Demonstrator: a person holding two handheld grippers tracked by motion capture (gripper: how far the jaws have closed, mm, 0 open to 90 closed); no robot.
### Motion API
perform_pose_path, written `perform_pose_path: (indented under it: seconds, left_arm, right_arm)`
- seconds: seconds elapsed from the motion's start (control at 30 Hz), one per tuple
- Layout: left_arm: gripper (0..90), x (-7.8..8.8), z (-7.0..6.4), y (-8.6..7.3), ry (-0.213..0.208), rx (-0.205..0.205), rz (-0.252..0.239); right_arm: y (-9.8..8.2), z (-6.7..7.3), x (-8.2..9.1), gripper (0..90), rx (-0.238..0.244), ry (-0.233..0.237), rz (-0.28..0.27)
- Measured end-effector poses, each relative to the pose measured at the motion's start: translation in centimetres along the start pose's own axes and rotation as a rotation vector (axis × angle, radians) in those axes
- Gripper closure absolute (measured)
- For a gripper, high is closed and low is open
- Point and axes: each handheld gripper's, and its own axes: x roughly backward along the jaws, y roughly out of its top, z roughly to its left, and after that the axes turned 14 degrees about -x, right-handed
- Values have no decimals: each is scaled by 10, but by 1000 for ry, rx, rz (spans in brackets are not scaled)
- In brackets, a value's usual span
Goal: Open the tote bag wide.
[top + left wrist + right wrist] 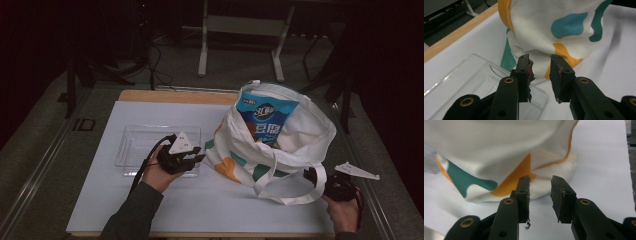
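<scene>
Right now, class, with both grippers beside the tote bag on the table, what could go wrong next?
1. The blue snack packet juts well above the tote bag mouth; a tug on the cloth might tip it out.
2. The bag's loose handle lies by the right gripper and could snag.
3. The left gripper hovers over the clear tray and might knock it.

A white mat (100, 200) covers the wooden table (150, 95) — dark floor beyond.

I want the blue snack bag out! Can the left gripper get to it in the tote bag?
Probably yes. The blue snack bag sticks up out of the tote bag's open mouth, nothing covering it. The left gripper, jaws open and empty, sits low beside the tote's side, so it would likely have to rise over the rim.
</scene>
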Motion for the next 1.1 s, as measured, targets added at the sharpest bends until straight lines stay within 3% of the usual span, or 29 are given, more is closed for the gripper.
perform_pose_path:
  seconds: [0.17,0.4,0.83,1.1]
  left_arm:
    - [704,-6,9,2,10,11,7]
    - [688,-9,16,13,17,-4,9]
    - [659,-21,25,39,36,-39,19]
    - [663,-26,32,51,51,-39,15]
  right_arm:
    - [8,3,5,614,-16,55,-10]
    - [16,5,5,514,-48,72,-14]
    - [25,0,10,503,-73,117,-38]
    - [31,-5,3,581,-110,176,-43]
